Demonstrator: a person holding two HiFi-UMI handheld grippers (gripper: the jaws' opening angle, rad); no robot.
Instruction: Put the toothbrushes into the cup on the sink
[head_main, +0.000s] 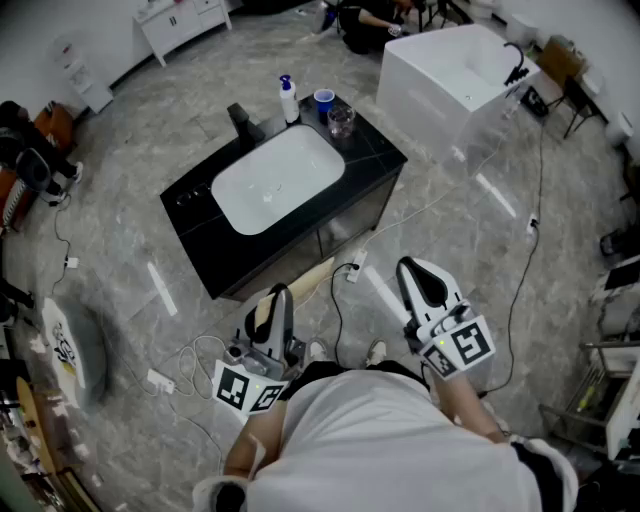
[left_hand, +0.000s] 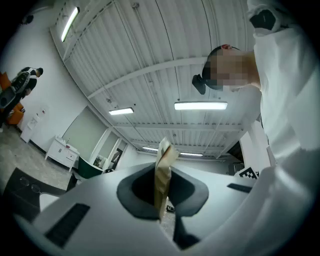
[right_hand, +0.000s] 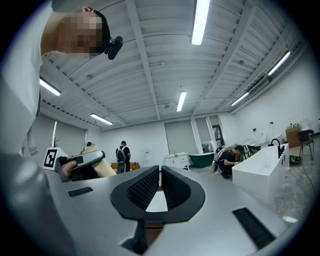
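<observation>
Left gripper (head_main: 279, 303) is clamped on a thin tan strip (left_hand: 163, 175), judged to be a toothbrush or its pack, and it is held well apart from the blue cup (head_main: 323, 99) at the far corner of the black sink counter (head_main: 385, 152). Right gripper (right_hand: 159, 171) is kept pressed together, empty. Placing is thus judged not yet begun. Open floor is offered ahead, though a corded power strip (head_main: 353, 266) is laid by the counter's near edge and a white tub (head_main: 450, 80) is set close at its right

Beige toothbrush (head_main: 264, 316) (gripped); blue cup (head_main: 323, 98) beside sink (head_main: 275, 185)
</observation>
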